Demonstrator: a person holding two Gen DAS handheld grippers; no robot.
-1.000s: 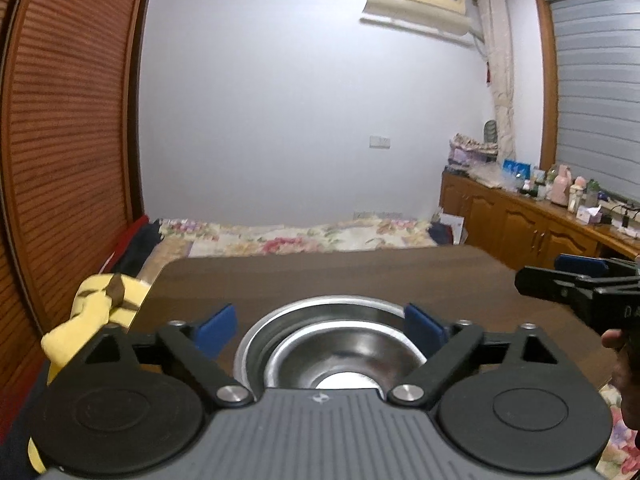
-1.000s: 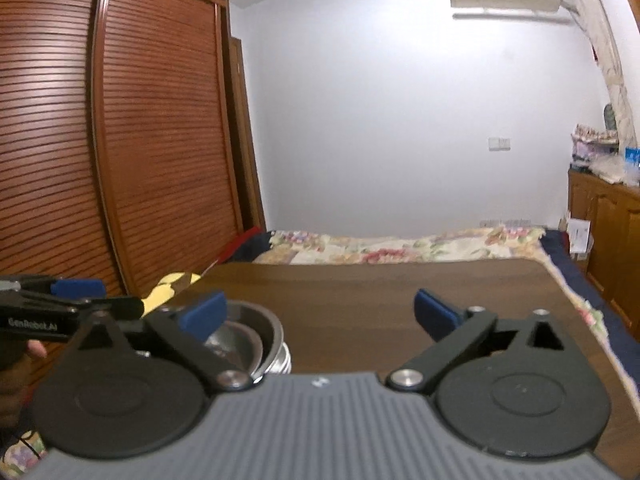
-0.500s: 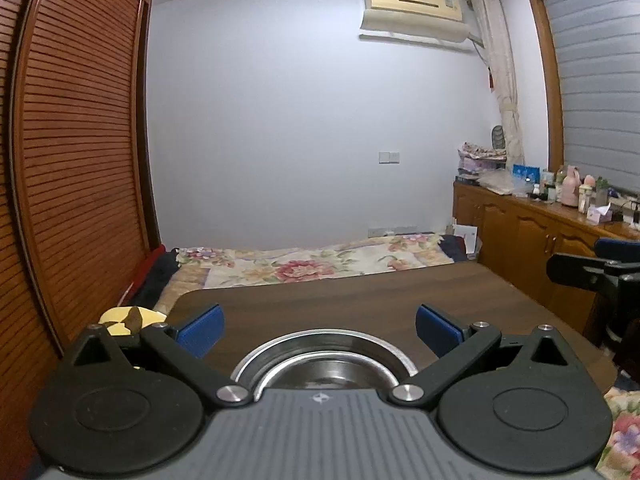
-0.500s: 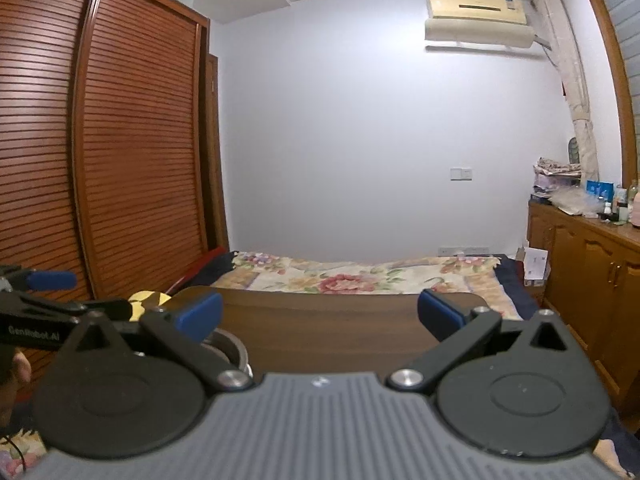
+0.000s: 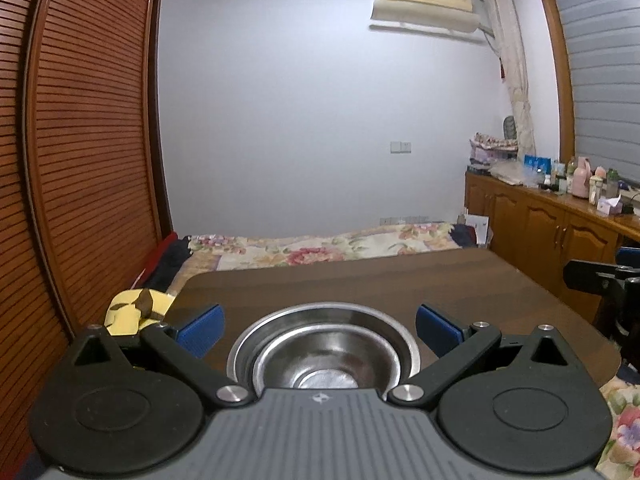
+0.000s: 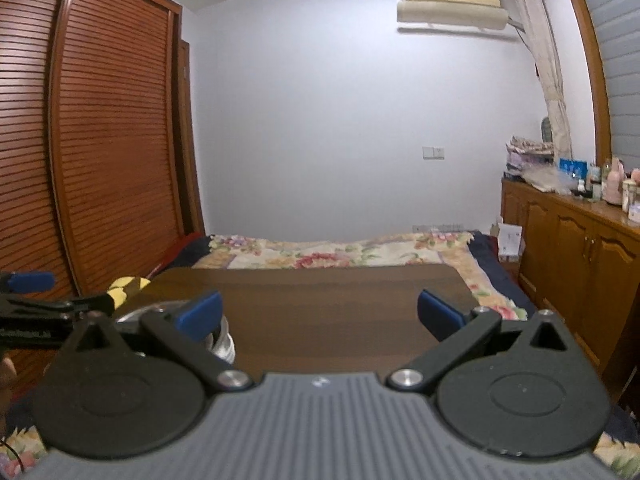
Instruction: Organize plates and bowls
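Observation:
A stack of nested steel bowls (image 5: 324, 354) stands at the near edge of a dark wooden table (image 5: 360, 280). My left gripper (image 5: 320, 326) is open, its blue pads on either side of the bowls and apart from them. My right gripper (image 6: 320, 312) is open and empty above the table's near edge. In the right wrist view the bowls (image 6: 224, 344) show at the left, mostly hidden behind my left fingertip. The left gripper (image 6: 28, 300) shows at that view's left edge, and the right gripper (image 5: 604, 276) at the right edge of the left wrist view.
A bed with a floral cover (image 5: 320, 246) lies beyond the table. A slatted wooden wardrobe (image 5: 80, 160) stands on the left. A wooden cabinet (image 5: 560, 228) with bottles stands on the right. A yellow plush toy (image 5: 132, 306) sits by the table's left corner.
Both cameras tilted up half a second ago, then dipped slightly. More of the bowls shows between my left pads than half a second ago. Both grippers stayed open.

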